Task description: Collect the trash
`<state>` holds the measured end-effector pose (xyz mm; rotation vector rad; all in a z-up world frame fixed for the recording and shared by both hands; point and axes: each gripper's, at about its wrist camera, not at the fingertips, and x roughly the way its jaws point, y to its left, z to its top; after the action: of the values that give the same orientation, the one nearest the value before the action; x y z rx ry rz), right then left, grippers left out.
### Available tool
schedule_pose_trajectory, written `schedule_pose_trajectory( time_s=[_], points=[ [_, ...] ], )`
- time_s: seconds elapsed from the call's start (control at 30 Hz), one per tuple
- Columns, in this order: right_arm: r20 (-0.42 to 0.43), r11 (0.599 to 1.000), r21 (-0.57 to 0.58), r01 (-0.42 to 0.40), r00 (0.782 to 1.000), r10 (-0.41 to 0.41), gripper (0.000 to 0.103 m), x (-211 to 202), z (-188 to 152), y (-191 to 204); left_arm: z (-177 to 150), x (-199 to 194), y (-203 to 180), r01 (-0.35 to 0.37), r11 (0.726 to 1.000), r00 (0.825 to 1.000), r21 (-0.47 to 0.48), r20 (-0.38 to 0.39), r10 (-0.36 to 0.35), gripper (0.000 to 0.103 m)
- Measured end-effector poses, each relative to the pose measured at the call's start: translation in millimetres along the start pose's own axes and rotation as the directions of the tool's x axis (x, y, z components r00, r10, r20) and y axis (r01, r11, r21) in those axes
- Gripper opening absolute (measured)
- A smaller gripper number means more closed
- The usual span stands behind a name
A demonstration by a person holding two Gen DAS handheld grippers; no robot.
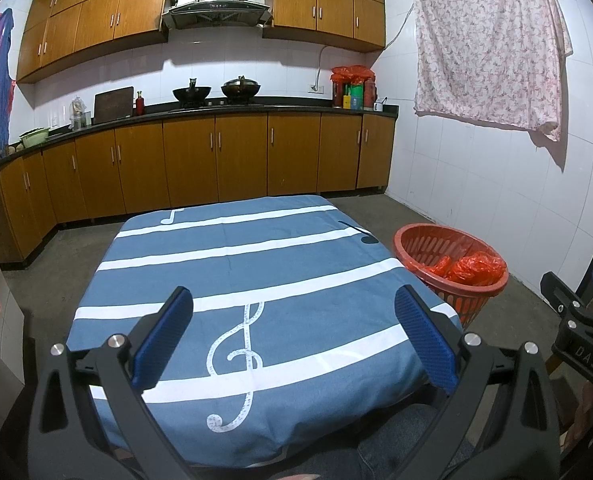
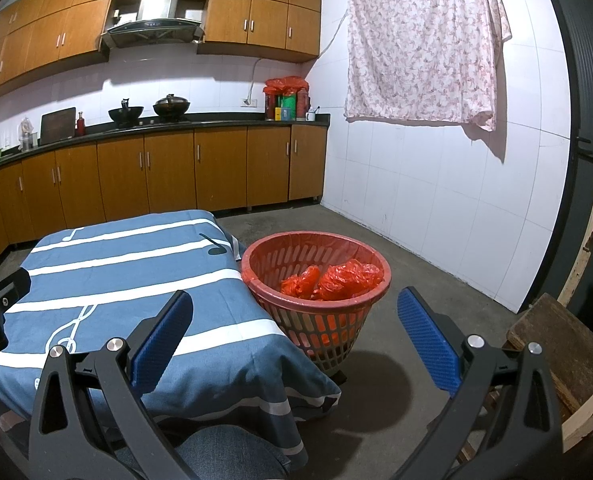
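While both claws hang wide open and empty, the left claw (image 1: 294, 340) sits over the near edge of the striped, music-note tablecloth (image 1: 256, 272) and the right claw (image 2: 296, 344) faces the red plastic basket (image 2: 316, 316) on the floor just right of the counter. The trash, crumpled red plastic bags (image 2: 336, 278), lies inside that basket (nothing shows on the cloth). They look light, soft and slippery; pinching a bunched fold should hold best.
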<state>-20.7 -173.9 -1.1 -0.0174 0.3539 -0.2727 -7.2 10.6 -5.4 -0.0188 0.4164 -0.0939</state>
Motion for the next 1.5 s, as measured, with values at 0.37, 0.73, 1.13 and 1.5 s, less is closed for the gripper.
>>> schedule_pose_trajectory(
  time_s=[0.37, 0.73, 1.13, 1.5],
  points=[
    [-0.002, 1.0, 0.0, 0.0, 1.0, 0.0, 0.101, 0, -1, -1, -4, -3, -2, -0.003, 1.0, 1.0, -0.001, -0.003, 0.003, 0.099],
    [-0.002, 1.0, 0.001, 0.0, 1.0, 0.0, 0.101, 0, 0, -1, -8, -5, -2, -0.003, 1.0, 1.0, -0.003, -0.008, 0.003, 0.099],
    [-0.003, 1.0, 0.001, 0.0, 1.0, 0.0, 0.101, -1, 1, -1, -7, -4, -1, -0.002, 1.0, 1.0, -0.003, -0.009, 0.002, 0.099],
    [-0.004, 1.0, 0.002, 0.0, 1.0, 0.0, 0.101, -1, 2, -1, -12, -1, -1, -0.002, 1.0, 1.0, -0.008, -0.016, 0.002, 0.099]
  ],
)
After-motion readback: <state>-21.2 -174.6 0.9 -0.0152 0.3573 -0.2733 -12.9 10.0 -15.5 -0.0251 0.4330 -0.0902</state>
